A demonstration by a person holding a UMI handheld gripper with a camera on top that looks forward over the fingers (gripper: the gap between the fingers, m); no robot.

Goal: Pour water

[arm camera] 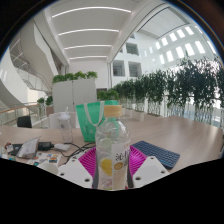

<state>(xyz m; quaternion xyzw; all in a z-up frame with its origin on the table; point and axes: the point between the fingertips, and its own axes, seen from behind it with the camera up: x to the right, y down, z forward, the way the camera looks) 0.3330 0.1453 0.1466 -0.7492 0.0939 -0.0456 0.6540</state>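
A clear plastic bottle [112,143] with a white cap and a yellow-and-white label stands upright between my gripper's [112,168] two magenta pads [89,160]. Both pads press against its lower body, so the gripper is shut on it. A green translucent cup [89,120] stands just behind the bottle, a little to its left, partly hidden by it. The wooden table [175,135] lies below and beyond.
A dark blue mat [158,152] lies on the table right of the fingers. Cables and small devices [35,148] clutter the table to the left. A white planter wall with plants [75,92] and a row of trees [175,85] stand beyond.
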